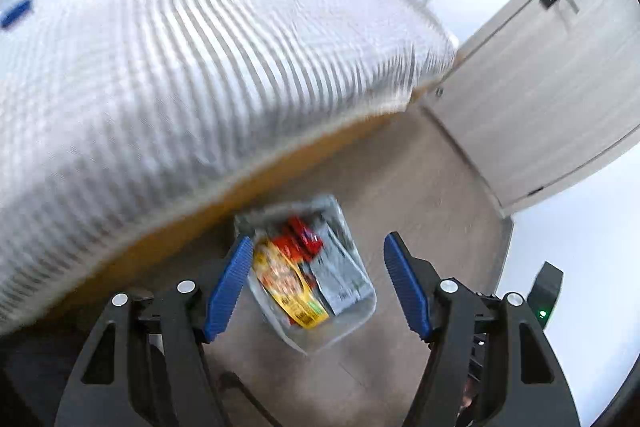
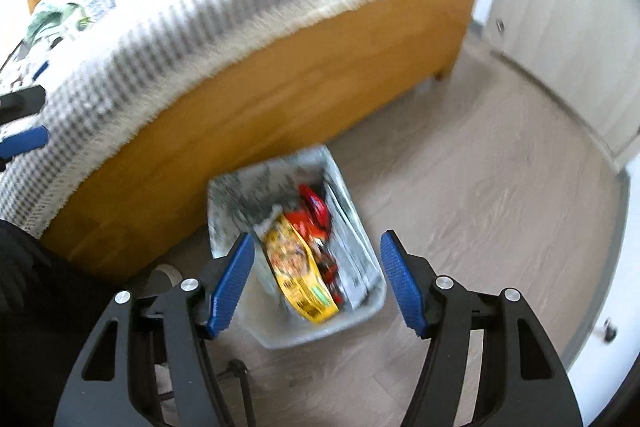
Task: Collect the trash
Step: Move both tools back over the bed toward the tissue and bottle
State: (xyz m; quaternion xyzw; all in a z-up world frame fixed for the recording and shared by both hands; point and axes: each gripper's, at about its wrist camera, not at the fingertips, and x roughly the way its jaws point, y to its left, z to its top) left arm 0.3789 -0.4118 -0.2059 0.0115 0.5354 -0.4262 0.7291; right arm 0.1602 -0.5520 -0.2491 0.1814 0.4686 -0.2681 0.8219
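A pale grey bin (image 1: 362, 315) (image 2: 372, 303) stands on the floor beside the bed. It holds a yellow snack bag (image 1: 290, 283) (image 2: 300, 267), red wrappers (image 1: 302, 237) (image 2: 316, 211) and a grey printed packet (image 1: 338, 273) (image 2: 354, 259). My left gripper (image 1: 318, 247) is open and empty above the bin. My right gripper (image 2: 316, 243) is open and empty above the bin too. The left gripper's blue fingers (image 2: 24, 141) show at the left edge of the right wrist view, over the bed. Both views are blurred.
A wooden bed (image 2: 280, 79) with a grey-and-white striped blanket (image 1: 180, 67) (image 2: 200, 11) fills the left. Small items lie on the blanket's far part (image 2: 64, 19). White cabinet doors (image 1: 540, 87) stand at right. A dark device with a green light (image 1: 544, 291) sits low right.
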